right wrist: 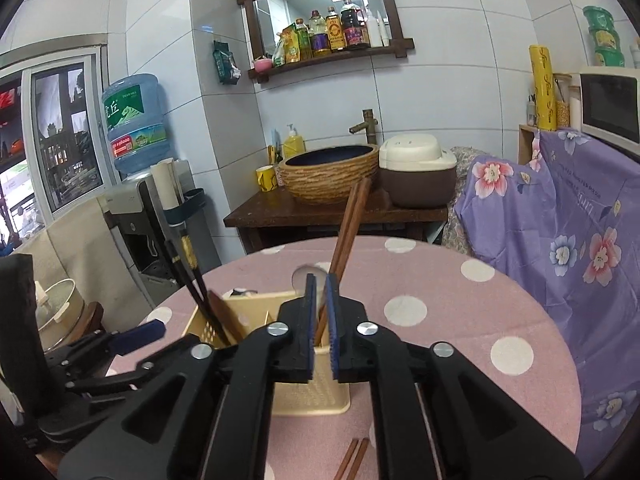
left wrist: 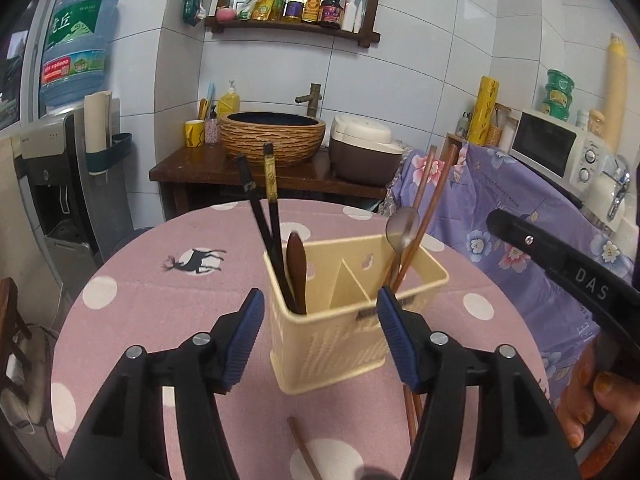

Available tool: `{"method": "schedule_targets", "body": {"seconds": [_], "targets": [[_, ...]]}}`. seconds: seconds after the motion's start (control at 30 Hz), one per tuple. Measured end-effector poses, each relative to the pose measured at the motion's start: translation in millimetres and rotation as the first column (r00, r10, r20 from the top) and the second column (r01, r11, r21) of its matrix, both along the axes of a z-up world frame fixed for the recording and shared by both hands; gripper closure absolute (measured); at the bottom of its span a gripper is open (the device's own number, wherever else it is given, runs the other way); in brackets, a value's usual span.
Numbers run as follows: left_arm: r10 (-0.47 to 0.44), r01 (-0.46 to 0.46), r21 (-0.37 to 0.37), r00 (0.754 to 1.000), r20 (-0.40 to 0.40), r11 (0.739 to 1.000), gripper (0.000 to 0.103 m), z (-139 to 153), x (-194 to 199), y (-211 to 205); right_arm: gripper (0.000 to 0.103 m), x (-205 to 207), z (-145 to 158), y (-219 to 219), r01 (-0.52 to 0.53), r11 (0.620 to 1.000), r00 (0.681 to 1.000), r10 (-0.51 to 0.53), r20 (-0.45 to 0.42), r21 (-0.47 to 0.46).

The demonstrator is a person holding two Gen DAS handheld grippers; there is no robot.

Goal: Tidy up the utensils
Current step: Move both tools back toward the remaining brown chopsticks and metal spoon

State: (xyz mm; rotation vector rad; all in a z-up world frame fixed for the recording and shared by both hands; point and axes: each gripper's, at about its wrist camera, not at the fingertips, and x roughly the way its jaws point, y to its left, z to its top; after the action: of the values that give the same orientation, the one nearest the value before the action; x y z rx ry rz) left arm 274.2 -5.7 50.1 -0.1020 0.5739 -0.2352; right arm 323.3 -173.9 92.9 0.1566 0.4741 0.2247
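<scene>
A cream utensil caddy (left wrist: 340, 344) stands on the pink dotted table (left wrist: 160, 280). Its left compartment holds black chopsticks (left wrist: 260, 216) and a dark wooden spoon (left wrist: 297, 264); its right compartment holds a metal spoon (left wrist: 401, 226) and brown chopsticks (left wrist: 430, 204). My left gripper (left wrist: 320, 300) is open, its pads on either side of the caddy's near wall. My right gripper (right wrist: 320, 284) is nearly shut around the metal spoon's handle (right wrist: 321, 307) above the caddy (right wrist: 312, 396); brown chopsticks (right wrist: 350, 228) rise just behind it. More brown chopsticks (right wrist: 352, 460) lie on the table.
A loose brown chopstick (left wrist: 304, 448) lies on the table near me, and others (left wrist: 412, 412) by the caddy's right side. A purple floral cloth (right wrist: 560, 240) covers furniture to the right. A basin (right wrist: 328, 176) and rice cooker (right wrist: 416, 176) sit on a dark stand behind.
</scene>
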Motion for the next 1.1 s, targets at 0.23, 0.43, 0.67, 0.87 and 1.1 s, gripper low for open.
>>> {"method": "schedule_targets", "body": {"seconds": [0.23, 0.43, 0.67, 0.87, 1.1], "targets": [[0.059, -0.059, -0.002, 0.998, -0.022, 0.998, 0.04, -35, -48, 28, 0.048, -43, -46, -11, 0.038, 0.994, 0.995, -0.048, -0.093, -0.105], [0.148, -0.149, -0.008, 0.984, -0.095, 0.989, 0.047, -80, -84, 51, 0.05, -75, -111, -14, 0.059, 0.993, 0.956, -0.086, -0.281, -0.104], [0.142, -0.14, 0.023, 0.974, -0.177, 0.99, 0.053, -113, -103, 44, 0.054, -103, -150, 4, 0.038, 0.993, 0.924, -0.077, -0.374, -0.11], [0.128, -0.124, 0.036, 0.977, -0.168, 0.992, 0.053, -112, -111, 37, 0.064, -109, -161, 20, 0.013, 0.991, 0.907, -0.067, -0.415, -0.132], [0.111, -0.111, 0.013, 0.978, -0.178, 0.994, 0.053, -115, -115, 34, 0.08, -107, -169, 29, 0.009, 0.988, 0.886, -0.081, -0.457, -0.157]]}}
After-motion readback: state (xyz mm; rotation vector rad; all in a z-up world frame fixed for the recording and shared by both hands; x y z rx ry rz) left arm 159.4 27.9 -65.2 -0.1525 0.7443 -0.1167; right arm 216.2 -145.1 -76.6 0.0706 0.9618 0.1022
